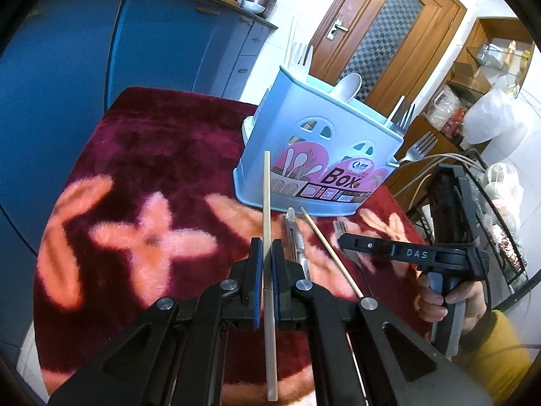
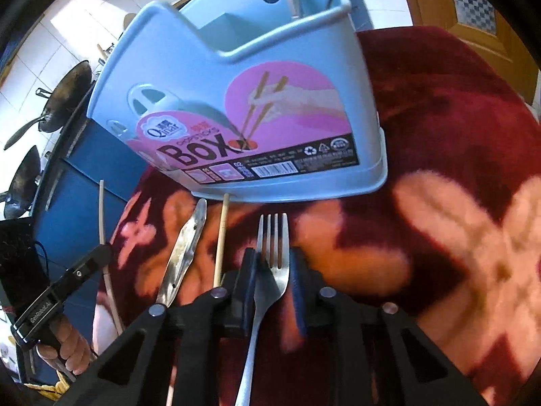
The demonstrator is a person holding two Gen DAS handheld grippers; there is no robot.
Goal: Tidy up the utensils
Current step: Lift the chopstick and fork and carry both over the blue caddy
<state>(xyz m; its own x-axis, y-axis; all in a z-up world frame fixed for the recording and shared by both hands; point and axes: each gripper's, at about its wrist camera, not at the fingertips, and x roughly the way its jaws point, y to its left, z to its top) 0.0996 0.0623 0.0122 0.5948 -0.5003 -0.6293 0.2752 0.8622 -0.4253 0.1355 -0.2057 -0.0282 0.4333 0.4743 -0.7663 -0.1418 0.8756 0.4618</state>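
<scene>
A light-blue utensil box [image 1: 314, 155] with a pink "BOX" label stands on the red floral cloth, holding forks, a white spoon and a chopstick. It also fills the right wrist view [image 2: 257, 101]. My left gripper [image 1: 267, 253] is shut on a pale chopstick [image 1: 267, 203], held above the cloth in front of the box. My right gripper [image 2: 272, 264] is open around a metal fork [image 2: 272, 257] that lies on the cloth; its jaws stand apart from the fork's sides. A second chopstick [image 2: 221, 237] and a metal knife [image 2: 184, 253] lie left of the fork.
The red floral cloth [image 1: 152, 176] covers the table. Blue cabinets [image 1: 84, 67] stand at the left, a wooden door [image 1: 389, 23] behind the box. A wire rack and white bags [image 1: 493, 118] sit at the right. Woks [image 2: 64, 98] hang on the tiled wall.
</scene>
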